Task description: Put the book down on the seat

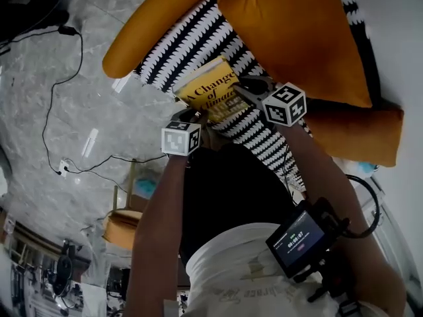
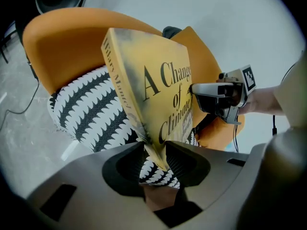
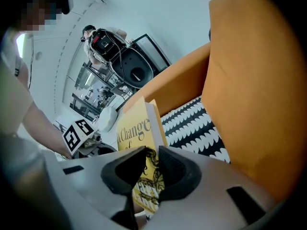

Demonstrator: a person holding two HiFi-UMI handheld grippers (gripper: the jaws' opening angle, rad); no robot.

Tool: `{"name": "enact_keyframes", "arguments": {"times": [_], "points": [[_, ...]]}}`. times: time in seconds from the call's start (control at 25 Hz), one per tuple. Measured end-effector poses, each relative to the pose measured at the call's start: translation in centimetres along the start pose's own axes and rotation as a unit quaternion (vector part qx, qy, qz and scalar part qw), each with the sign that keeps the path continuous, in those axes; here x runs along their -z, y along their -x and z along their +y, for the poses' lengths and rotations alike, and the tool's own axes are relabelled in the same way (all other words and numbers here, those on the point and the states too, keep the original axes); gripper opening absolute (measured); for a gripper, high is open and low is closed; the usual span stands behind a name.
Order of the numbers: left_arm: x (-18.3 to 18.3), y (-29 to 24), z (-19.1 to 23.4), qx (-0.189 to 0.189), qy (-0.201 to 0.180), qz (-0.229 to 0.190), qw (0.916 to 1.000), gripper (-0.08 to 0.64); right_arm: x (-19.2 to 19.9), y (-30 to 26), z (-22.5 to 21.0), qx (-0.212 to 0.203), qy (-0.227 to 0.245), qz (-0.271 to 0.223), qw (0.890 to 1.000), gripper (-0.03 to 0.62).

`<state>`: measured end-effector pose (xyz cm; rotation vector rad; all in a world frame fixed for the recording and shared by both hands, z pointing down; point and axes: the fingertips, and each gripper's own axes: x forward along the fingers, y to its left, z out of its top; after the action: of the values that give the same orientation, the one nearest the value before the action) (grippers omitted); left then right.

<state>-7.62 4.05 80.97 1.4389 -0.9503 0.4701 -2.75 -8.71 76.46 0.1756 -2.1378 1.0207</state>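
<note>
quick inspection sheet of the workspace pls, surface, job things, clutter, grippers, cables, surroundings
surface: black-and-white patterned seat of an orange armchair
job's things: yellow book, held tilted over the seat, not yet lying flat
clutter: orange cushion against the chair back; pale strips on the floor
grippers: left gripper has its jaws shut on the book's lower corner; right gripper has its jaws shut on the book's edge
cables: black cable snaking across the floor
surroundings: grey marbled floor; equipment in the room behind, too small to tell
</note>
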Motion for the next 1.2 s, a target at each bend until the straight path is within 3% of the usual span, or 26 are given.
{"name": "enact_keyframes", "arguments": {"times": [0.32,0.88,1.2], "points": [[1.8,5.3,-2.8,0.05,-0.013,0.025,0.9983,0.152,-1.6,2.4,5.7,0.054,0.007,0.036,0.998,0.091],[2.7,2.4,-2.4,0.055,0.017,0.032,0.9978,0.152,-0.1,0.2,2.8,0.075,0.032,0.056,0.995,0.089],[2.4,1.7,-1.8,0.049,0.013,0.043,0.9978,0.152,0.2,-0.6,1.4,0.1,0.038,0.047,0.993,0.089]]}}
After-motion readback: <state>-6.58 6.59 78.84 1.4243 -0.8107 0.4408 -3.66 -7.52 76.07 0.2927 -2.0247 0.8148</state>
